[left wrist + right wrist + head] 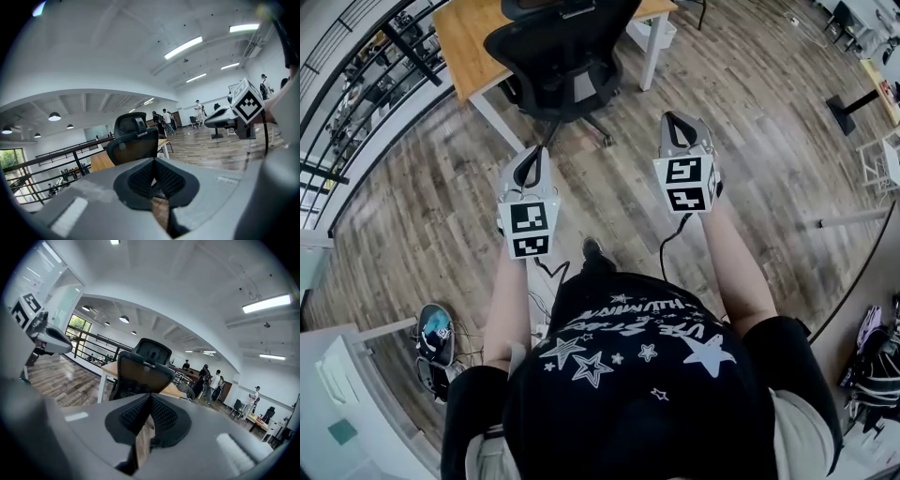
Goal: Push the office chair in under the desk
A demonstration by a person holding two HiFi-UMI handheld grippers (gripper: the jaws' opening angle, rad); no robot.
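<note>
My left claw (531, 161) and right claw (680, 129) hover pinched shut and empty, just short of the office chair (562, 56) at the wooden surface's (467, 37) edge. It looks heavy but should roll freely. I'd push on its stiff backrest (140, 373).

Black office chair (562, 56): mesh backrest with a headrest on top, star base on casters. It stands upright at the near long edge of the desk (469, 37), back turned away from the desk. Base arms and casters (605, 139) sit on the plank floor (750, 122) on the near side of the desk edge. How far the seat reaches under the top can't be told. Desk has a light wood top and white legs (652, 56), and stands angled in the head view.
</note>
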